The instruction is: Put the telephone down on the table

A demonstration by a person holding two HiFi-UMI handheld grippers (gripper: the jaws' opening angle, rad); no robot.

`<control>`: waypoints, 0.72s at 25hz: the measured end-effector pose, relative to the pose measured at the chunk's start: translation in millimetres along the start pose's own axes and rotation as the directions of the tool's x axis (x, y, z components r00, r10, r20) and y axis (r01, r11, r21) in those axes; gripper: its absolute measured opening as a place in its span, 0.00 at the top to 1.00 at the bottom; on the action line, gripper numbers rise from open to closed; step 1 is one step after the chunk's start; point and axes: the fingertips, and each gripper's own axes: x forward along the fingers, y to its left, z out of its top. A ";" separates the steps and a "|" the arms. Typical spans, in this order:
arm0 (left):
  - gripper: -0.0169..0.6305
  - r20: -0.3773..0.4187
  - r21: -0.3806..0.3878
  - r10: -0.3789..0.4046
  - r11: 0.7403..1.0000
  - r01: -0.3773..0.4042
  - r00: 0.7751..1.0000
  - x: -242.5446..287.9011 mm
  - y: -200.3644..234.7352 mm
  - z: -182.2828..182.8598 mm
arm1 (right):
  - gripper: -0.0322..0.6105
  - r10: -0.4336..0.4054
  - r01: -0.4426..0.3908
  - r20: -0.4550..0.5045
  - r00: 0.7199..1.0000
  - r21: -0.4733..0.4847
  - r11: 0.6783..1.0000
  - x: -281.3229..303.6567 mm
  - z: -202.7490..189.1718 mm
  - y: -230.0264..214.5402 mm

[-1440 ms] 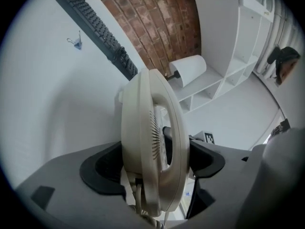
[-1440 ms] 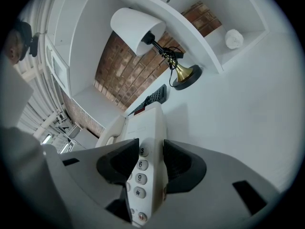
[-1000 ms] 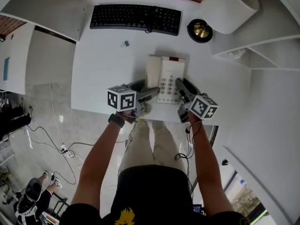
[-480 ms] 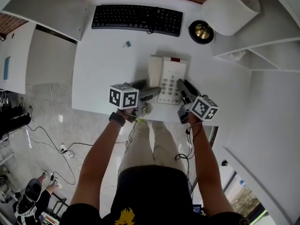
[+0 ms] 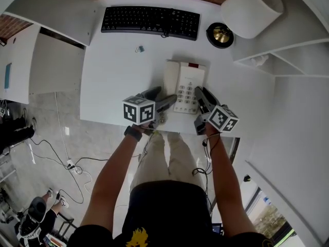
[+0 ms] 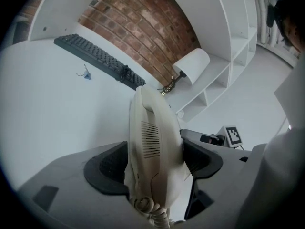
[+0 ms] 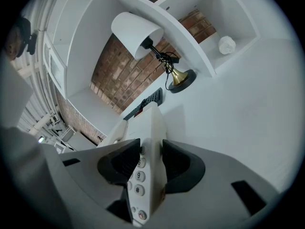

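Observation:
A cream telephone (image 5: 187, 81) with a keypad is over the near part of the white table (image 5: 110, 81). Its handset (image 5: 171, 76) lies along its left side. My left gripper (image 5: 160, 98) is shut on the handset's near end; in the left gripper view the handset (image 6: 152, 123) stands between the dark pads of the left gripper (image 6: 159, 152), with its coiled cord (image 6: 159, 218) below. My right gripper (image 5: 202, 93) is shut on the telephone's right edge. In the right gripper view the keypad side (image 7: 150, 123) sits in the right gripper (image 7: 151, 163). Whether the base rests on the table I cannot tell.
A black keyboard (image 5: 150, 20) lies at the table's far edge, with a small binder clip (image 5: 138, 49) in front of it. A white-shaded lamp (image 5: 252, 1) on a brass base (image 5: 221, 34) stands far right. White shelves (image 5: 277, 50) rise on the right. The table's front edge runs just under the grippers.
The left gripper has rolled slightly, and its marker cube sits a little further right. The telephone and the right gripper have stayed where they were.

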 end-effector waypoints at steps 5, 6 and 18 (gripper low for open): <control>0.44 -0.016 0.018 -0.027 0.999 0.027 1.000 -2.0 -1.2 -1.4 | 0.71 0.024 -0.021 -0.026 0.999 0.114 0.993 3.9 -8.1 -4.4; 0.44 -0.027 0.008 -0.037 0.999 0.038 0.999 -2.2 -1.9 -2.5 | 0.71 0.031 -0.026 -0.036 0.999 0.137 0.990 3.4 -10.0 -5.1; 0.53 -0.103 -0.025 -0.047 0.999 0.045 0.994 -8.7 -5.9 3.7 | 0.75 -0.052 0.056 -0.098 0.994 0.035 0.998 -2.5 -6.3 -0.8</control>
